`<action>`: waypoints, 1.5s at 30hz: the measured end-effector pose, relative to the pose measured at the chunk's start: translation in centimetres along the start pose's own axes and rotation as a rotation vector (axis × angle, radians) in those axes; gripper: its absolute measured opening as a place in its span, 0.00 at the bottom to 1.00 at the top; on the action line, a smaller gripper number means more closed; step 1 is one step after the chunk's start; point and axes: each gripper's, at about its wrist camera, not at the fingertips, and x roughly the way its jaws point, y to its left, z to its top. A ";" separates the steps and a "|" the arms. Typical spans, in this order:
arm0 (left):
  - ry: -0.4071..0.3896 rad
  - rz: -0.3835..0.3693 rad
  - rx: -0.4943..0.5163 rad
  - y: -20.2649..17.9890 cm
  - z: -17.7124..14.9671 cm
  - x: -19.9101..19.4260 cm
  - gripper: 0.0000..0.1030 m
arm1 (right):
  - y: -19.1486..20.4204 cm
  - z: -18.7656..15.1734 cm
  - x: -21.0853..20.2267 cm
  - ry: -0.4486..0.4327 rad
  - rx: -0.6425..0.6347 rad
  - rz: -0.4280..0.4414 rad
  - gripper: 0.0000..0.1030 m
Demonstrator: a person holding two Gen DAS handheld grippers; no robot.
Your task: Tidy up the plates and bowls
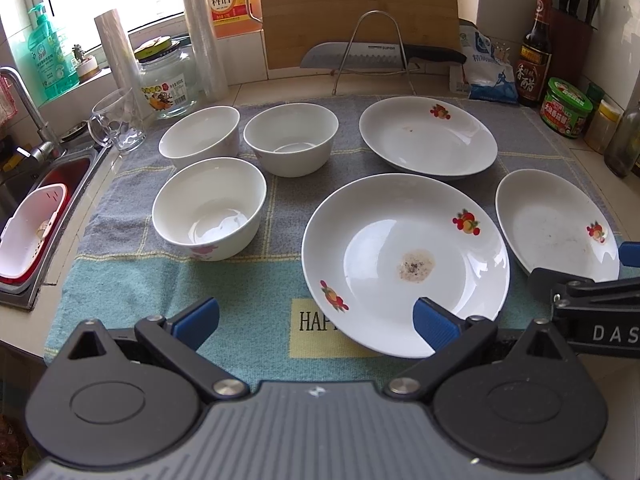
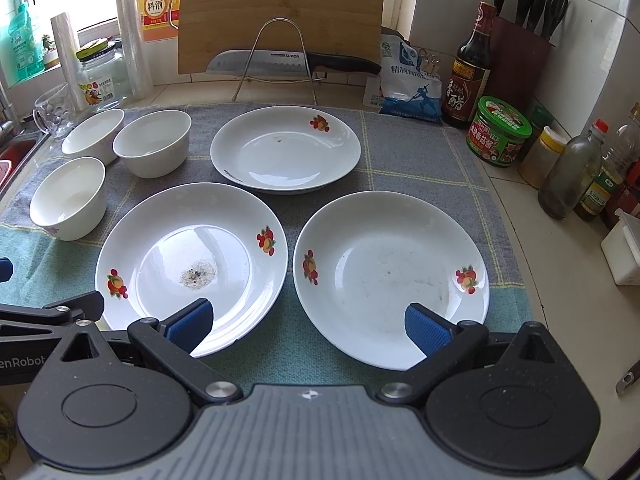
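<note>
Three shallow white ceramic plates with red-and-orange fruit decals and three plain white ceramic bowls are sitting on a grey and teal checked cloth mat (image 2: 420,152) that is covering a pale tiled kitchen counter (image 2: 560,280). The near left plate (image 2: 192,264), carrying a small patch of speckled residue at its centre, is lying just beside the near right plate (image 2: 390,276), which is showing faint smears; the far plate (image 2: 286,148) is resting behind the gap between them, close to both. The bowls are grouped at the mat's left side: the near bowl (image 1: 210,208) in front, the far left bowl (image 1: 200,136) and the far right bowl (image 1: 291,138) side by side behind it, all upright and close together. The left gripper (image 1: 316,320) is hovering low over the mat's front edge with its blue-padded jaws spread wide and holding nothing, its right pad overlapping the near left plate's rim in the view. The right gripper (image 2: 310,326) is hovering likewise, jaws wide apart and empty, straddling the gap between the two near plates. Behind the mat, a bamboo cutting board (image 2: 280,12) is leaning against the wall with a black-handled kitchen knife (image 2: 288,62) lying across a wire stand (image 2: 276,60). A clear glass mug (image 1: 116,122) is standing left of the bowls, beside a steel sink (image 1: 36,192).
</note>
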 end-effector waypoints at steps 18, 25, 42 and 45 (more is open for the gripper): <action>0.003 0.001 0.003 -0.1 -0.1 -0.1 0.99 | -0.2 0.0 -0.2 -0.006 -0.004 0.002 1.00; 0.003 0.000 0.007 -0.2 -0.1 -0.2 0.99 | -0.3 -0.1 -0.3 -0.007 -0.005 0.001 1.00; 0.004 0.001 0.008 -0.3 -0.1 -0.2 0.99 | -0.1 -0.2 -0.8 -0.014 -0.007 -0.006 1.00; 0.005 -0.004 0.016 -0.2 -0.1 -0.4 0.99 | -0.2 -0.2 -0.8 -0.014 -0.008 -0.007 1.00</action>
